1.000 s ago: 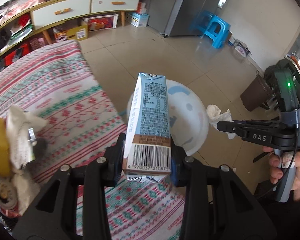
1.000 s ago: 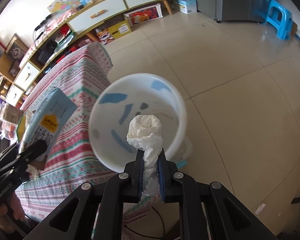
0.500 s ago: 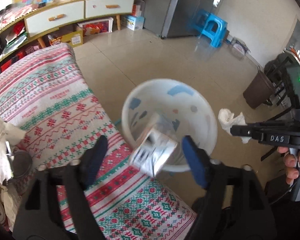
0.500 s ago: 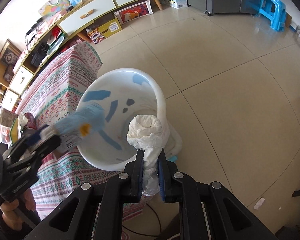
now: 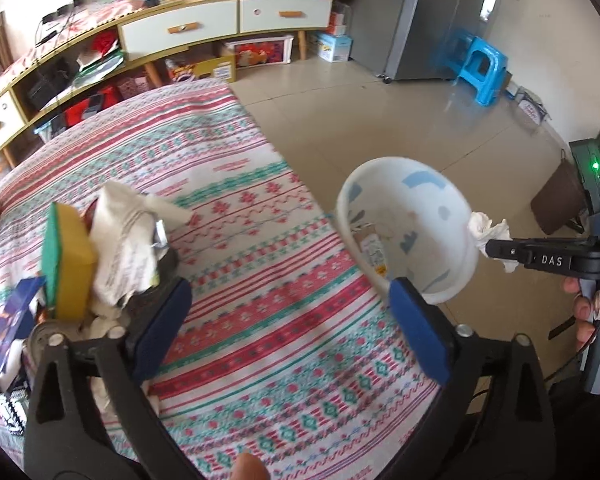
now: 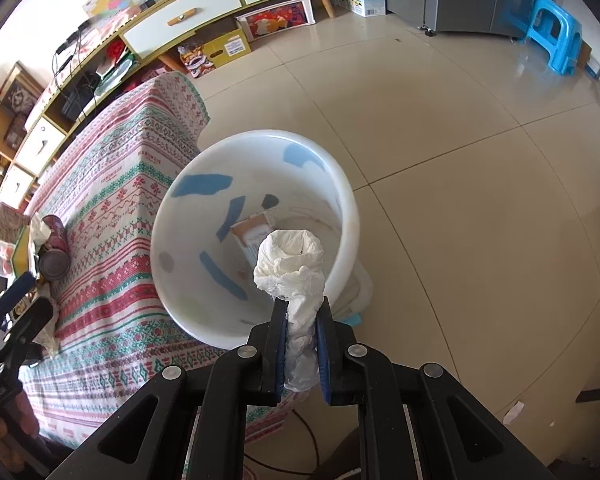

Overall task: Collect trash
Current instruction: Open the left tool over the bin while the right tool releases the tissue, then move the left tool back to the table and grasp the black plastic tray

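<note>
The crumpled tissue (image 6: 296, 280) is clenched between the right tongs (image 6: 302, 344) and is held above the near rim of the white bin (image 6: 256, 136), which stands on the floor just beside the cloth-covered surface (image 5: 260, 280). For a clean drop, the wad should be carried further over the opening before it is released, since a release at the rim could send it to the floor. The left tongs (image 5: 288, 320) have just been opened wide and nothing is held between them. A drink carton (image 6: 254, 236) is seen lying inside the bin. More trash, a sponge (image 5: 66, 260) and wrappers, is left on the surface.
</note>
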### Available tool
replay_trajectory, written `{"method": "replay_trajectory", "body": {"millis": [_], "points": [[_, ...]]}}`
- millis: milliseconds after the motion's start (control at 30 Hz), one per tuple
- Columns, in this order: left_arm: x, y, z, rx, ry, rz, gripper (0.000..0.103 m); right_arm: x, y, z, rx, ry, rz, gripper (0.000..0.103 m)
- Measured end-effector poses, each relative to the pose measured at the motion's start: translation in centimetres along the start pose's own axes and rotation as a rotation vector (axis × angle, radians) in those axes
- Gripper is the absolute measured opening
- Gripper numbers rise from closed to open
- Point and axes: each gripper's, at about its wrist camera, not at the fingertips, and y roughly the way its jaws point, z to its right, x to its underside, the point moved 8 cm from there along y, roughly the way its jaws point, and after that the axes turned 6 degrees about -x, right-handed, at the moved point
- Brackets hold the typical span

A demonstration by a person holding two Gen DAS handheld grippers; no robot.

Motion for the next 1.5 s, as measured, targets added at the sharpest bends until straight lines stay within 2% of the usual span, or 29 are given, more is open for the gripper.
{"method": "replay_trajectory", "body": {"millis": [400,467,533,567,600,867,1233,1500], "points": [[1.9,-1.6,-2.1,-0.036,0.010,-0.029,0.102,-1.9,1.4,-2.8,0.024,-0.028,0.017,0.016],[2.3,-1.9,-2.8,-0.048,0.016,-0.031,0.102,-2.2,1.6,-3.2,0.035,-0.031,0.023,0.021],[2.7,-2.2,-3.4,-0.054,0.016,-0.031,0.102,-2.4,1.7,-3.5,0.043,-0.033,0.030,0.040],[2.8,-2.5,-3.8,-0.056,0.013,-0.030,0.102,-2.5,1.6,-3.6,0.045,-0.032,0.037,0.052],[2.9,-2.7,-4.1,-0.058,0.009,-0.029,0.102,-2.7,1.6,-3.7,0.045,-0.031,0.045,0.060],[3.9,-4.2,-7.2,-0.072,-0.035,-0.028,0.102,-2.9,0.9,-5.1,0.063,-0.060,0.070,0.069],[5.5,-5.9,-12.0,-0.091,-0.114,-0.042,0.102,-1.9,0.0,-8.2,0.046,-0.106,0.090,0.079],[6.8,-7.3,-17.3,-0.106,-0.237,-0.068,0.102,-0.5,-0.6,-11.9,0.016,-0.179,0.090,0.083]]}}
